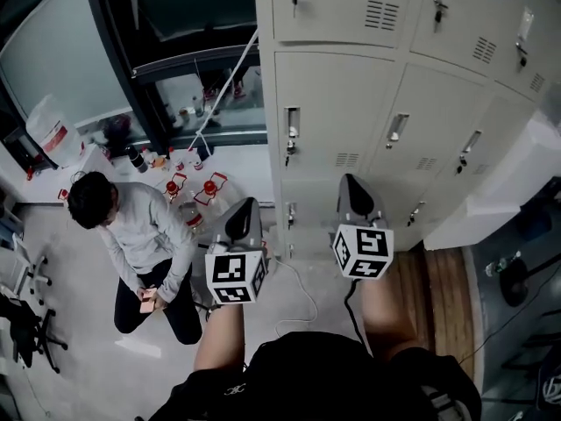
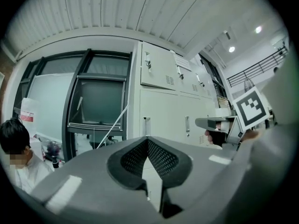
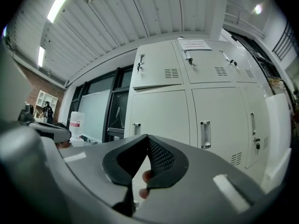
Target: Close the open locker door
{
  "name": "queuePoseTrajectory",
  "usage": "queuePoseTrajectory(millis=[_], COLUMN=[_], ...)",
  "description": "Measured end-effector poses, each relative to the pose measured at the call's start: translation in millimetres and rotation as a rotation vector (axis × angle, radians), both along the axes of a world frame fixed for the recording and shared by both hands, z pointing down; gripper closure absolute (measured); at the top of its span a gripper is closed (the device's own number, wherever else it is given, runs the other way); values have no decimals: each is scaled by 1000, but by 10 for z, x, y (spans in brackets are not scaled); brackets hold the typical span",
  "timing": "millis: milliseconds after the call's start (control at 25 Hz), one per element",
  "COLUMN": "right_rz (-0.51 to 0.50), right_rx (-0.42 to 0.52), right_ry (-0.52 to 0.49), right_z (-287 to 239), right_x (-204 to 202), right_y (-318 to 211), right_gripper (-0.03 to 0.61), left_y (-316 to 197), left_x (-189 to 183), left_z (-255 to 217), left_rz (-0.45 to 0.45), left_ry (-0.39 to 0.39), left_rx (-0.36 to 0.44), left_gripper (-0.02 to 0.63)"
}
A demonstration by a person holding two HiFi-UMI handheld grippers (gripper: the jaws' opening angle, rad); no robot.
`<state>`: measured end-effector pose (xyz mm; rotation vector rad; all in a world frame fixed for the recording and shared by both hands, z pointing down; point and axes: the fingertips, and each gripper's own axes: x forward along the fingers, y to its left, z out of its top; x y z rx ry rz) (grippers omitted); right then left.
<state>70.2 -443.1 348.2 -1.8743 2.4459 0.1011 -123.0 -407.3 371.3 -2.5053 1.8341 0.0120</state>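
Our left gripper (image 2: 147, 141) and right gripper (image 3: 146, 138) are shut, empty. Their narrow tips could skid off the door (image 1: 508, 178), right of the jaws.

The pale grey steel locker bank (image 1: 351, 103) runs off the top and right edges of the head view. The white open locker door (image 1: 517, 178) is cut by the right edge. The print on the white paper notice (image 3: 194, 45), upper centre of the right gripper view, is too small to read. What the crouching person in a grey top (image 1: 145, 235) holds at lower left is too small to tell.
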Motion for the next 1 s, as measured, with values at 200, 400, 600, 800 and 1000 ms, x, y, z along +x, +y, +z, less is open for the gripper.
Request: queuePoseTrajectory(millis=[200,400,600,800,1000], right_rz=[2,-4,-14,-26,-35], right_rx=[5,21,25,21,14], right_ry=[-1,-1,1,4,6], right_z=[0,-57,-66,-46,-4], right_x=[177,219,195,167,144], right_y=[117,186,221,229,214], right_gripper=[566,566,566,566,566], left_y=[106,170,227,242,234], left_x=[265,340,340,331,328], left_z=[6,-60,-79,-102,-109], left_rz=[17,14,8,4,1], left_ry=[-8,-10,-13,-15,-14], left_rx=[6,21,27,31,34], left_gripper=[614,614,614,614,614])
